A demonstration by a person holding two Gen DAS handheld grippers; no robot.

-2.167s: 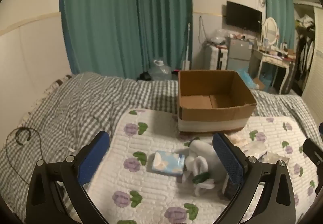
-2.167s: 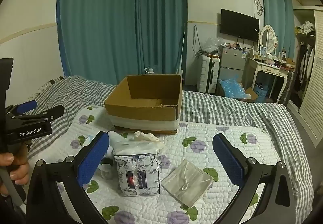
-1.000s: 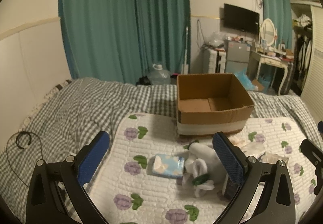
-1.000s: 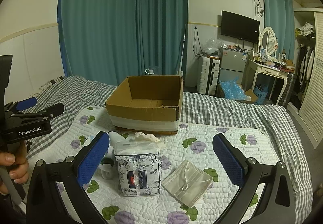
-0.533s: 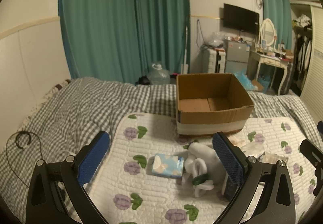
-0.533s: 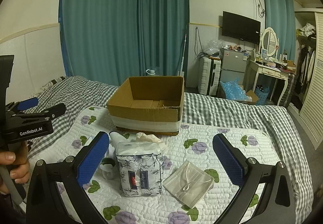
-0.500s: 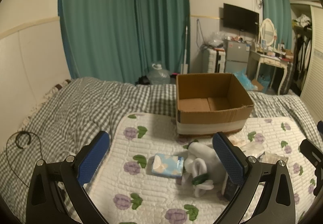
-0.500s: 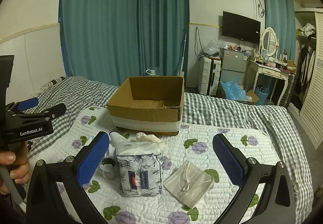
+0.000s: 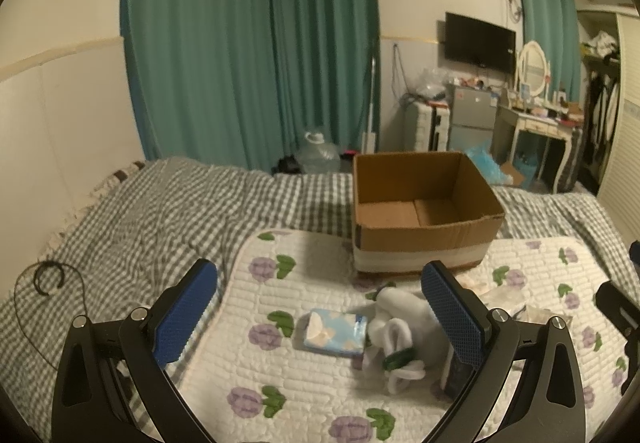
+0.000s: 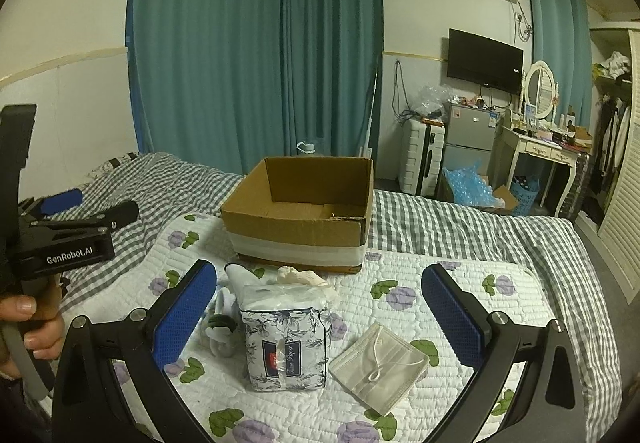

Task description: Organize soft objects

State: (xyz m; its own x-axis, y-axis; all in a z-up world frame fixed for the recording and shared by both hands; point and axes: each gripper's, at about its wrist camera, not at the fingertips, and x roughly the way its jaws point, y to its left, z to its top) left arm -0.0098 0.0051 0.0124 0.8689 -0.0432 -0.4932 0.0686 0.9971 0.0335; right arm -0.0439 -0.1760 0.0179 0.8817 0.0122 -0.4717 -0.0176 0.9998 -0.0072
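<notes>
An open, empty cardboard box (image 9: 424,235) (image 10: 296,229) stands on a floral quilted mat (image 9: 280,355) on the bed. In front of it lie a light blue tissue pack (image 9: 334,332), a white plush toy (image 9: 394,335) (image 10: 220,323), a floral-wrapped tissue pack (image 10: 285,343), a crumpled white glove (image 10: 302,277) and a face mask (image 10: 378,361). My left gripper (image 9: 320,313) is open and empty above the blue pack. My right gripper (image 10: 320,313) is open and empty above the floral pack and the mask.
A grey checked blanket (image 9: 140,227) covers the bed around the mat. A black cable (image 9: 48,279) lies at the bed's left edge. Teal curtains, a water jug (image 9: 318,155), a small fridge (image 10: 472,135) and a dressing table (image 10: 540,147) stand beyond the bed.
Both views have shifted only slightly; the box and the objects sit a touch lower in the frames. Both grippers stay open and nothing on the mat has moved.
</notes>
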